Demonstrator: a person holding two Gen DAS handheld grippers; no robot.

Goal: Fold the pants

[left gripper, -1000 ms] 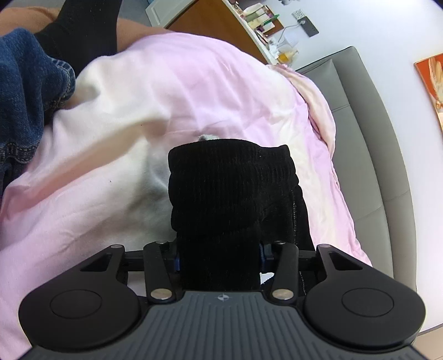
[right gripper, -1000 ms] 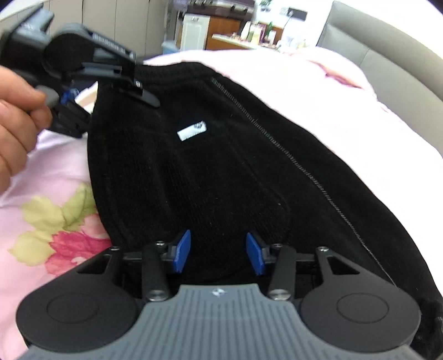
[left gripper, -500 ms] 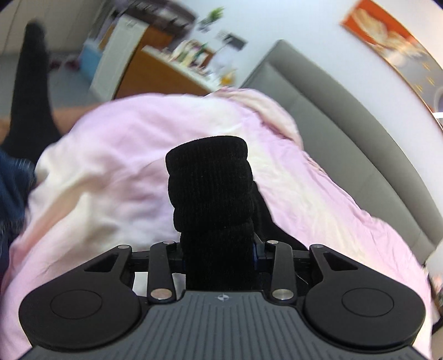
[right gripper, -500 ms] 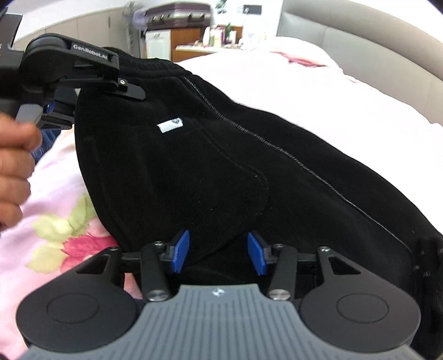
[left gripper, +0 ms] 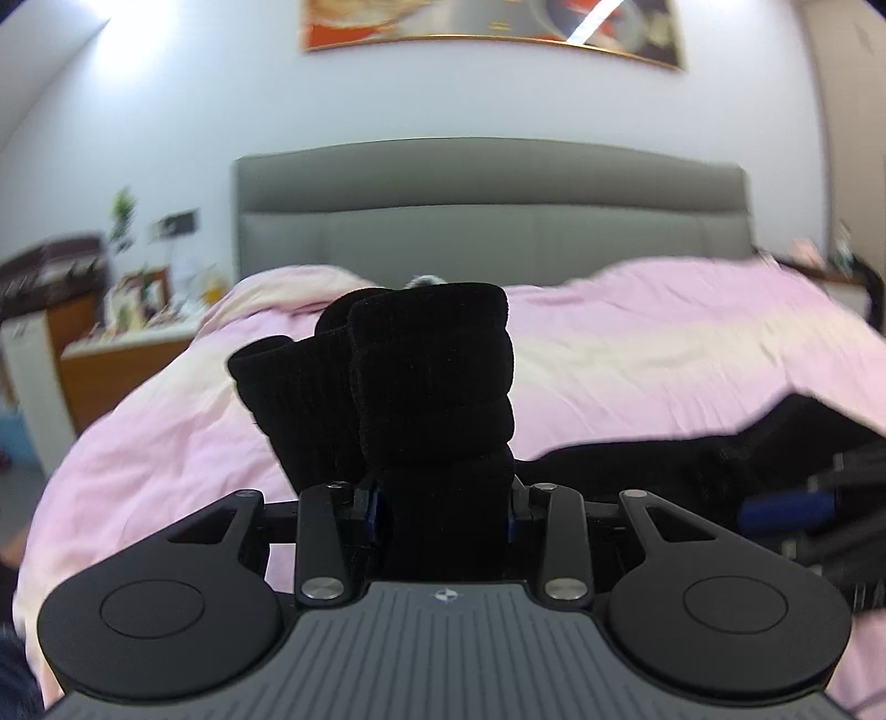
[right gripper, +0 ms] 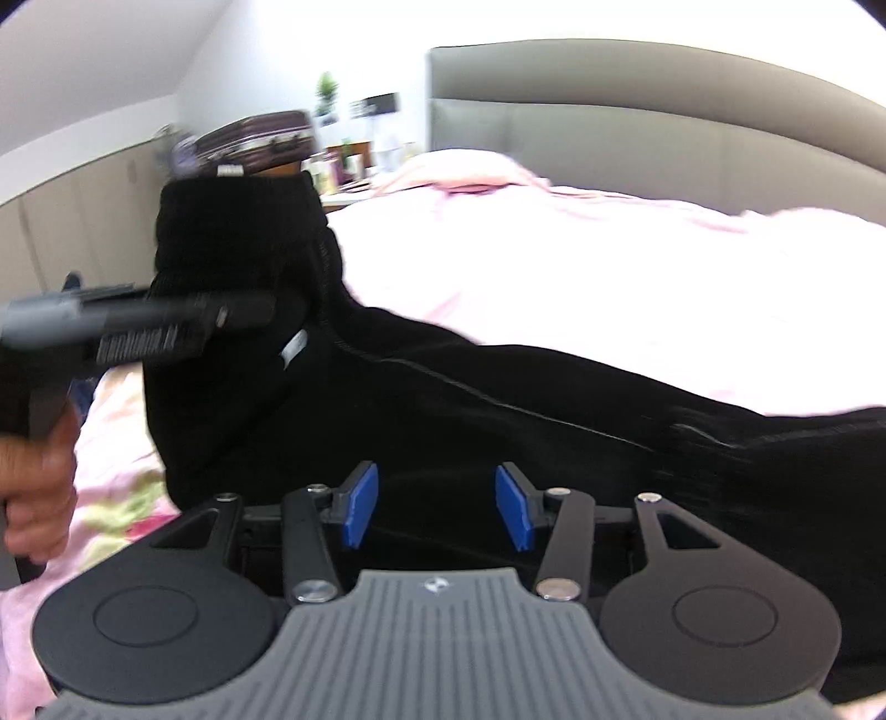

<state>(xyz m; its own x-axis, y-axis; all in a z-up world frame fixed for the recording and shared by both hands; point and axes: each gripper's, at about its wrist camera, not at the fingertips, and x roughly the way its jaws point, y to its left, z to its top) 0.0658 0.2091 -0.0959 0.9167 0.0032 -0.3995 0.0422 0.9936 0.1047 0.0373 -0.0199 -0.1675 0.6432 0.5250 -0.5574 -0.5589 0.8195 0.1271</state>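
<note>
currently the left gripper [left gripper: 443,512] clamps the bunched waistband of the black pants [right gripper: 498,410], lifted clear of the bed [right gripper: 609,266] to carry the fold, while the right gripper [right gripper: 437,507] gapes empty just above the trailing leg.

The ribbed knit pants [left gripper: 432,382] are solid black, with a small white label [right gripper: 293,349] sewn on and a thin seam line catching a paler sheen in the right wrist view. The soft quilted bedcover [left gripper: 637,365] is pale pink fading to cream, and carries a flower print in red-pink and yellow-green [right gripper: 133,509] near its edge. The padded headboard [left gripper: 498,221] is plain grey. The framed wall picture [left gripper: 487,27] shows orange, red and dark tones within a gold border. The right gripper [right gripper: 437,512] has bright blue pads [right gripper: 360,507] on black arms above a grey ribbed body. The wooden cabinet [left gripper: 105,376] is orange-brown.
</note>
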